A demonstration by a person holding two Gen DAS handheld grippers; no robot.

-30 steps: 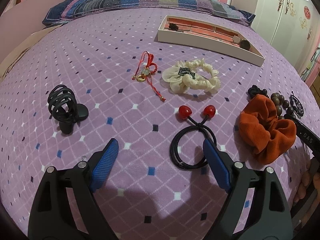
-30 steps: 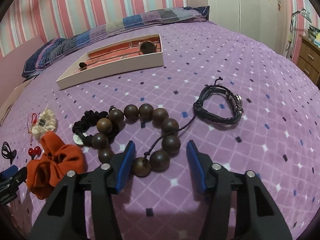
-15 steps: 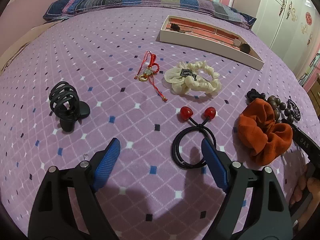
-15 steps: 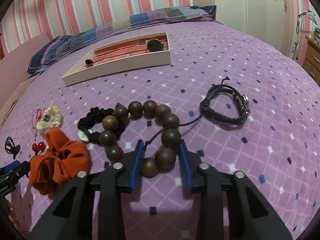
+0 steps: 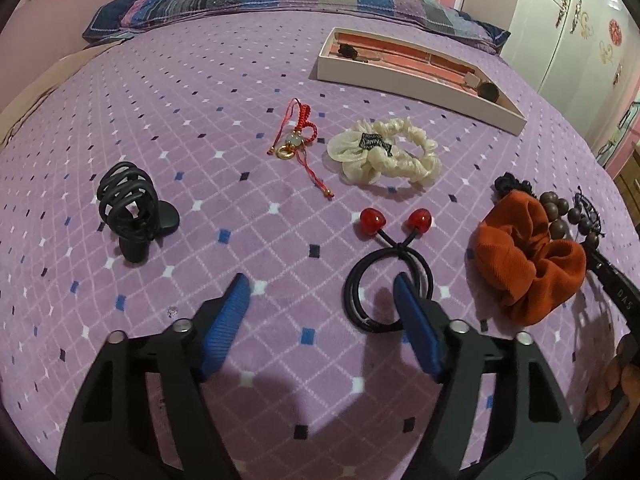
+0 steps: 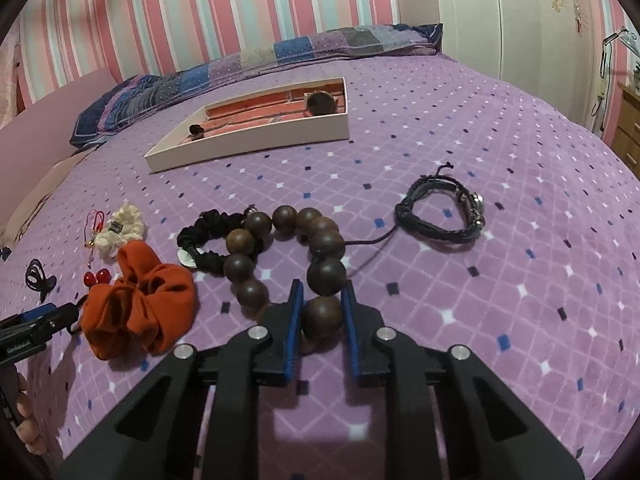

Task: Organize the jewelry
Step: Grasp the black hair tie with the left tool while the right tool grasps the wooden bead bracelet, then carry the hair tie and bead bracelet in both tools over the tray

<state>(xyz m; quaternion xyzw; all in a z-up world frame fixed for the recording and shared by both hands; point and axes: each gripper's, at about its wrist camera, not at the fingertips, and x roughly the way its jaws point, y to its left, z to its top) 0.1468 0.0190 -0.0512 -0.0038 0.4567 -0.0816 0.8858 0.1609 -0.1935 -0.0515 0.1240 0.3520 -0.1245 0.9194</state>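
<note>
My right gripper (image 6: 321, 294) is shut on the nearest bead of a brown wooden bead bracelet (image 6: 325, 242) lying on the purple bedspread. A black leather bracelet (image 6: 440, 212) lies to its right, a black scrunchie (image 6: 204, 240) and an orange scrunchie (image 6: 136, 300) to its left. The white jewelry tray (image 6: 256, 142) with a red lining sits further back. My left gripper (image 5: 320, 292) is open and empty above the bedspread, its right finger over a black hair tie with red beads (image 5: 384, 268). The tray also shows in the left wrist view (image 5: 416, 84).
In the left wrist view a black claw clip (image 5: 132, 208) stands at the left, a red cord charm (image 5: 296, 140) and a cream scrunchie (image 5: 384, 152) lie mid-bed, and the orange scrunchie (image 5: 524, 260) is at the right. Pillows (image 5: 280, 4) line the far edge.
My right gripper has closed from open onto the nearest wooden bead. My left gripper has stayed open and drawn back slightly.
</note>
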